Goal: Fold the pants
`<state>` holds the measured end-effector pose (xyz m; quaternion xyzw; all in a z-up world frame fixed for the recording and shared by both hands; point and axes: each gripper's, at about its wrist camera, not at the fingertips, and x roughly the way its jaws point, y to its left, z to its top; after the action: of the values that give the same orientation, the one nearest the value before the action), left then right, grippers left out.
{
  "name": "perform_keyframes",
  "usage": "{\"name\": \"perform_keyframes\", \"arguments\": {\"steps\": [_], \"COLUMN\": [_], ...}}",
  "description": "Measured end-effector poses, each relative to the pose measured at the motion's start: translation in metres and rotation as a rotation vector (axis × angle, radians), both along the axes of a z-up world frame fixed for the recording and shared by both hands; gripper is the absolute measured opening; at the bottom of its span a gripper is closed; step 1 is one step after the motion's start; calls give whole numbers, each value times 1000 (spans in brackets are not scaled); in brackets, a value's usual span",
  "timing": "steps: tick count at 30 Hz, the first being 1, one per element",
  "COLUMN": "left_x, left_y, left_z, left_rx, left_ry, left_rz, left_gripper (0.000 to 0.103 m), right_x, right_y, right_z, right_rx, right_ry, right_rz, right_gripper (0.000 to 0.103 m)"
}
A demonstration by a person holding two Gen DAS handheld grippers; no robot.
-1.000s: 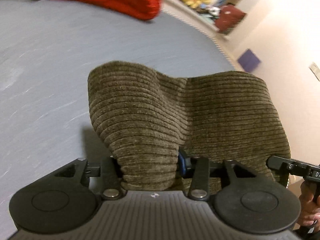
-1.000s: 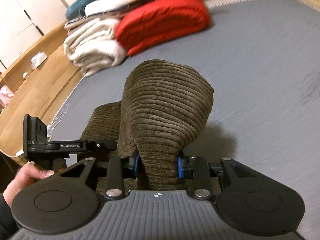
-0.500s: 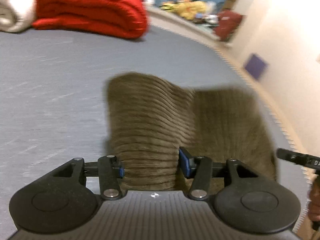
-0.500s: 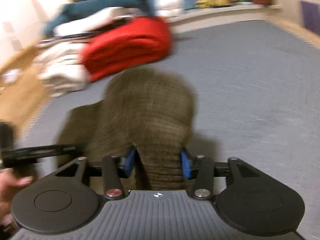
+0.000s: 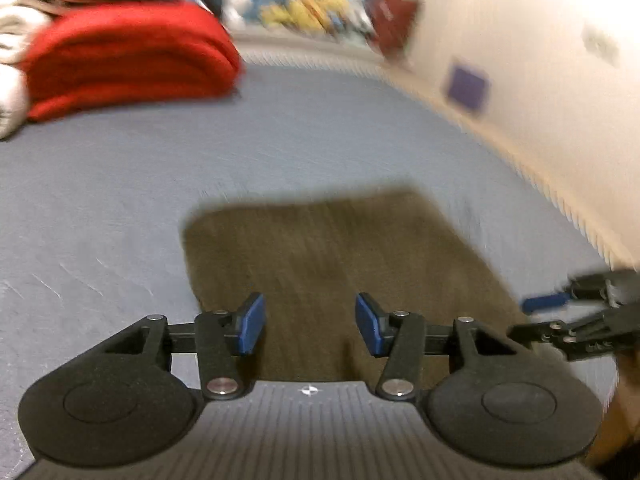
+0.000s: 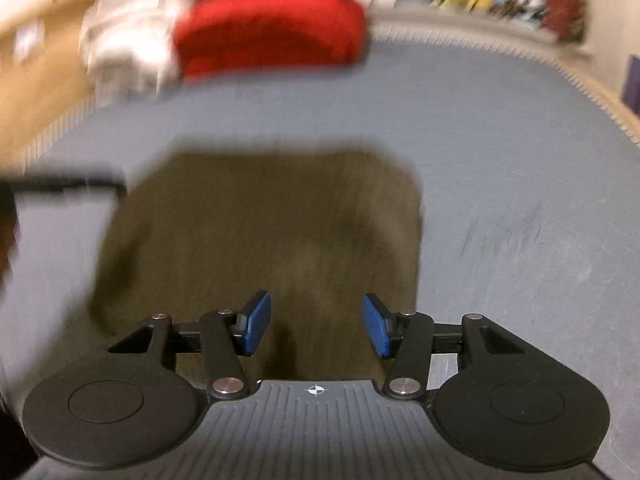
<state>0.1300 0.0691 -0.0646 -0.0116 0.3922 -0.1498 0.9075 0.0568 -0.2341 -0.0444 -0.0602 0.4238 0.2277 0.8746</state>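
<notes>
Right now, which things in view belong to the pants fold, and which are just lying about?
Job:
- brown corduroy pants, lying flat on the grey bed surface
- left gripper, jaws closing, nothing between the pads
- right gripper, open, nothing held

Lying about:
- red folded blanket
- white bedding
- yellow soft toys
- purple square on the wall

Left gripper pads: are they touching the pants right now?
Apart. The left wrist view shows the left gripper open, both pads clear of the pants, which lie flat on the bed.
</notes>
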Motion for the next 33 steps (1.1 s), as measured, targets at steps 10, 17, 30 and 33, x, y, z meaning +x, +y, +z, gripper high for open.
{"name": "perform_keyframes", "arguments": {"steps": [10,17,30,33], "left_x": [-2,-44,-87,-83], "left_y": [-7,-38,-70,-67], "left_z": [-9,25,4,-1], "left_rx": [99,62,87,77], "left_ry": [47,-56,70,82], "left_rz": [108,295,402,405], "left_gripper": [61,90,103,103], "right_x": [-19,-38,-75,-74], "right_y": [7,14,32,36], "right_z": [-3,29,27,26], "right_rx": [-62,-68,-15,-39], "right_ry": [-17,-153,-84,-97], "right_rz": [28,-137,-357,-355], "right_gripper": [60,86,98,99]}}
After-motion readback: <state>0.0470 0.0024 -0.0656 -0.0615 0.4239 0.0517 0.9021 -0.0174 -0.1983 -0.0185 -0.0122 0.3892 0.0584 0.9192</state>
